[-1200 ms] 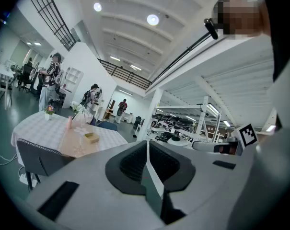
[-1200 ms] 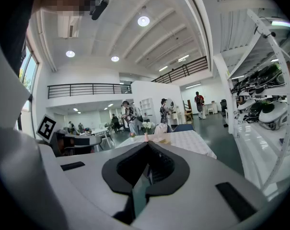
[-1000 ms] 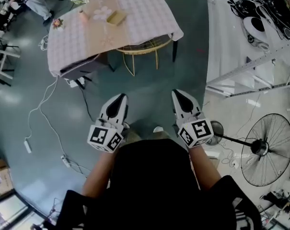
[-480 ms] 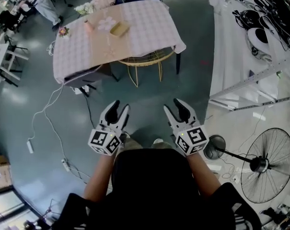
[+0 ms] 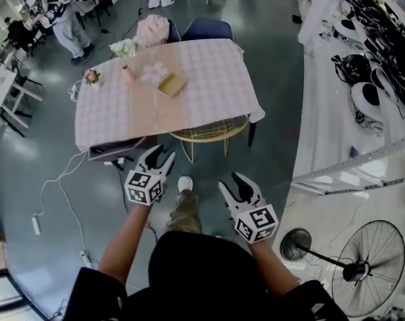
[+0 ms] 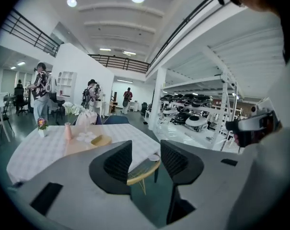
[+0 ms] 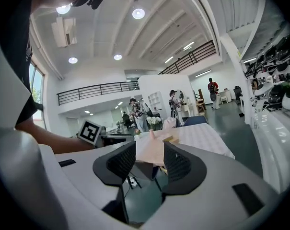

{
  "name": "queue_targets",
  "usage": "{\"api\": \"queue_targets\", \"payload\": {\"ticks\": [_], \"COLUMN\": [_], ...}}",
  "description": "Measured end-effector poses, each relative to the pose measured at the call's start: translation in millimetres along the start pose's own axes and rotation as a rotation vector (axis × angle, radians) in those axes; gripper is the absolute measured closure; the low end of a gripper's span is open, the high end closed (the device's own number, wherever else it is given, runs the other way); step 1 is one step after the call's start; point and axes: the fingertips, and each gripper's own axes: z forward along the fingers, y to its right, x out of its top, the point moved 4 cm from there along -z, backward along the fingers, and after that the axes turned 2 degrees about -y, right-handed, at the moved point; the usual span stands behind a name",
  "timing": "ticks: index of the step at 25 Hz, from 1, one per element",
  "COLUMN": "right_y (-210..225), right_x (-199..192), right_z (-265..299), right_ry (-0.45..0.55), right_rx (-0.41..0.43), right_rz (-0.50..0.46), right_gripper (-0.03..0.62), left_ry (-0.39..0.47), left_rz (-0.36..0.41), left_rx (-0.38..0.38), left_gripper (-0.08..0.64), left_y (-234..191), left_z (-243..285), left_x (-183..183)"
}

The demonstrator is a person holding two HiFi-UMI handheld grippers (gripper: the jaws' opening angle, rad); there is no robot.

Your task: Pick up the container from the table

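The container (image 5: pixel 172 83), a flat tan box, lies near the middle of the table (image 5: pixel 215 79), which wears a pale checked cloth. My left gripper (image 5: pixel 158 156) hovers just short of the table's near edge, open and empty. Farther back to the right, my right gripper (image 5: pixel 234 184) is over the floor, open and empty too. In the left gripper view the container (image 6: pixel 101 140) shows left of the spread jaws of the left gripper (image 6: pixel 145 150). From the right gripper view, the container (image 7: pixel 171 138) is far beyond the right gripper (image 7: pixel 149 155).
A pink vase (image 5: pixel 127 74) and small flowers (image 5: pixel 90 77) stand left of the container. A yellow wire chair (image 5: pixel 205 134) is tucked under the near edge. White racks (image 5: pixel 369 92) line the right, a standing fan (image 5: pixel 359 266) is near right, and cables (image 5: pixel 61 179) cross the floor at left.
Both grippers went from shut to open. I have walked closer to the table, and both grippers moved forward toward it, the left one farther.
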Motion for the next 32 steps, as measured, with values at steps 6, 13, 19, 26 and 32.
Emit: {"api": "queue_targets", "payload": {"ticks": [6, 13, 19, 26, 32], "right_y": [48, 85, 107, 136, 160], "right_x": [50, 87, 108, 119, 138], "right_z": [111, 199, 248, 302, 338], "right_ry": [-0.005, -0.044, -0.064, -0.058, -0.087], "right_rx": [-0.155, -0.310, -0.358, -0.311, -0.233], "right_rz": [-0.036, 0.002, -0.009, 0.055, 0.028], "right_gripper": [0.439, 0.439, 0.439, 0.446, 0.594], "left_ry": [-0.160, -0.407, -0.593, -0.726, -0.647], "left_rz": [0.105, 0.163, 0.320, 0.440, 0.290], "left_rx": [-0.070, -0.067, -0.098, -0.065, -0.030], "left_gripper": [0.396, 0.390, 0.400, 0.538, 0.548], "left_y": [-134, -246, -275, -285, -290], "left_z": [158, 303, 370, 384, 368], "left_x": [1, -42, -74, -86, -64]}}
